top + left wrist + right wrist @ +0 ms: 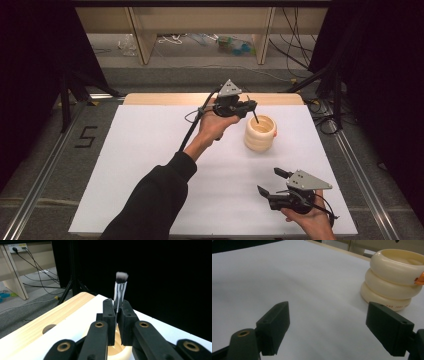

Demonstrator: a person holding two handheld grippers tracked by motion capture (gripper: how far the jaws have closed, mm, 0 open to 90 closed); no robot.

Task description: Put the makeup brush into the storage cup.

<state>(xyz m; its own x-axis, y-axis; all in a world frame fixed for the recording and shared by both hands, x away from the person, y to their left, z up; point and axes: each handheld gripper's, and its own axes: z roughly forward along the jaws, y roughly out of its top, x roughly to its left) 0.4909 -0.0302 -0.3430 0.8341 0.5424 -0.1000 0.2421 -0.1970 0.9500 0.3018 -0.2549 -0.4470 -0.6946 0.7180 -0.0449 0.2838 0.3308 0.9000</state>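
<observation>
A slim make-up brush (120, 290) with a silver ferrule and dark bristles sticks out past the jaws of my left gripper (116, 312), which is shut on its handle. In the high view the left gripper (248, 106) hovers at the back of the table. The brush (255, 116) slants down over the mouth of a cream ribbed cup (260, 134). The same cup (117, 350) lies just under the jaws. My right gripper (270, 181) rests near the front right, open and holding nothing. In the right gripper view its jaws (332, 325) stand wide apart, short of the cup (394, 277).
A white sheet (150, 165) covers the table, with a wooden strip (165, 98) bare along the far edge. A small orange piece (420, 280) sits on the cup's side. Dark curtains, stands and cables surround the table.
</observation>
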